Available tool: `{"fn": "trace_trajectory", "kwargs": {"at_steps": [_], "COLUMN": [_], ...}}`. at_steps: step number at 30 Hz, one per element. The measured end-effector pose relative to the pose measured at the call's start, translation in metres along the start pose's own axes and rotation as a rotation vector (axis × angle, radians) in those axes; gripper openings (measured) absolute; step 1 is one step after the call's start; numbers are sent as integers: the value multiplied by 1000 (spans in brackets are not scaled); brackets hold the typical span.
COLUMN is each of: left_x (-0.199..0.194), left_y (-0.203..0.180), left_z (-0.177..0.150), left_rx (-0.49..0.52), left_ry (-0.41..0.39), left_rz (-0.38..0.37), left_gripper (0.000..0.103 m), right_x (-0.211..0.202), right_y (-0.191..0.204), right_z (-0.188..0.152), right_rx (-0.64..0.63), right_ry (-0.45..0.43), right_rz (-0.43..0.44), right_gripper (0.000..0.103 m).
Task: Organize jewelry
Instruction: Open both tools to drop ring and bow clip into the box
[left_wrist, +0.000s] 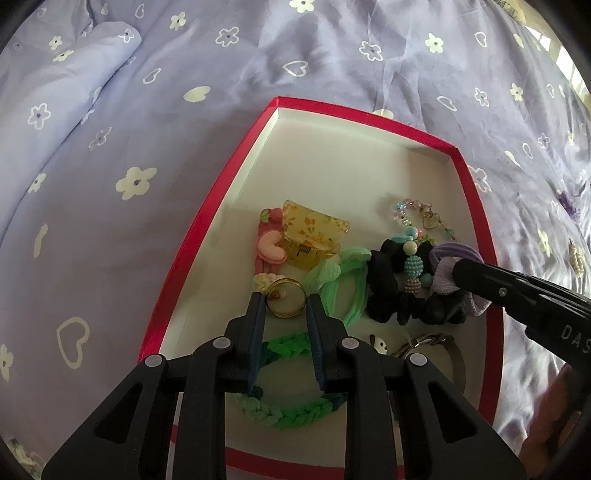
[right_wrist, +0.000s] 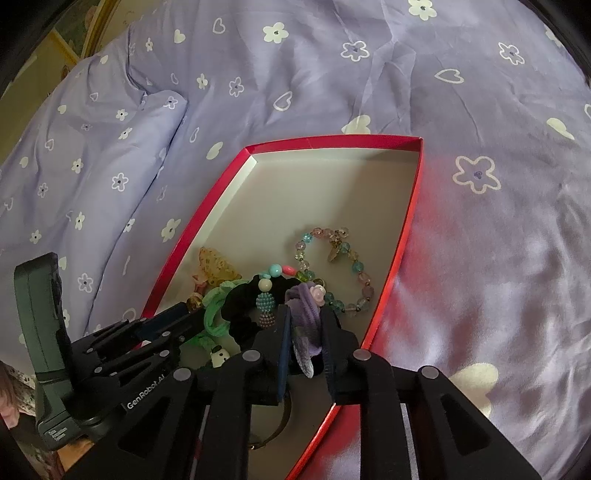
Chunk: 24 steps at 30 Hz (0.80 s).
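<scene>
An open red box with a white inside (left_wrist: 207, 221) (right_wrist: 198, 229) lies on the bed and holds hair pieces and jewelry. My left gripper (left_wrist: 286, 299) is shut on a gold ring (left_wrist: 284, 283), one pad on each side, low over the box floor. My right gripper (right_wrist: 306, 325) is shut on a purple hair tie (right_wrist: 308, 314) that fills the gap and touches both pads, beside a black scrunchie (left_wrist: 384, 284). A clear beaded bracelet (right_wrist: 332, 266) lies farther in. The yellow claw clip (left_wrist: 314, 236), pink heart clip (left_wrist: 271, 247) and mint tie (left_wrist: 340, 280) sit beyond the ring.
A green braided band (left_wrist: 291, 410), a small panda charm (left_wrist: 380, 345) and a metal bangle (left_wrist: 428, 341) lie at the box's near end. Lilac bedding with white flowers (left_wrist: 110, 184) surrounds the box. A pillow (right_wrist: 110, 147) bulges at the left. A pearl piece (left_wrist: 574, 258) lies on the bedding at the right.
</scene>
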<state>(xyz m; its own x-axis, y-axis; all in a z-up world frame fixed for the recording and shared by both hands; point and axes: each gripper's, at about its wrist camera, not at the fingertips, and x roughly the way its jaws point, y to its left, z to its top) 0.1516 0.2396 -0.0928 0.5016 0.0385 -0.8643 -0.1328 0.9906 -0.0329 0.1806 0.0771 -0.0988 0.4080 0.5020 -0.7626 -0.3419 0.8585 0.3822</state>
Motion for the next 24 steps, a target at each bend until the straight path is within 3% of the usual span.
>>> {"fn": "trace_trajectory", "kwargs": {"at_steps": [11, 20, 24], "left_x": [-1, -4, -6], "left_y": [-1, -3, -2], "left_z": [-1, -2, -3], "left_rx": [4, 8, 5], "left_ry": [2, -2, -4], "left_rz": [0, 4, 3], "left_gripper": [22, 31, 42], "right_x": [-4, -8, -10], "right_y": [2, 2, 3], "right_z": [-1, -3, -3], "right_rx": [-10, -9, -11], "right_ry": [-2, -7, -8], "right_rz": [4, 14, 17], "right_gripper": [25, 27, 34]}}
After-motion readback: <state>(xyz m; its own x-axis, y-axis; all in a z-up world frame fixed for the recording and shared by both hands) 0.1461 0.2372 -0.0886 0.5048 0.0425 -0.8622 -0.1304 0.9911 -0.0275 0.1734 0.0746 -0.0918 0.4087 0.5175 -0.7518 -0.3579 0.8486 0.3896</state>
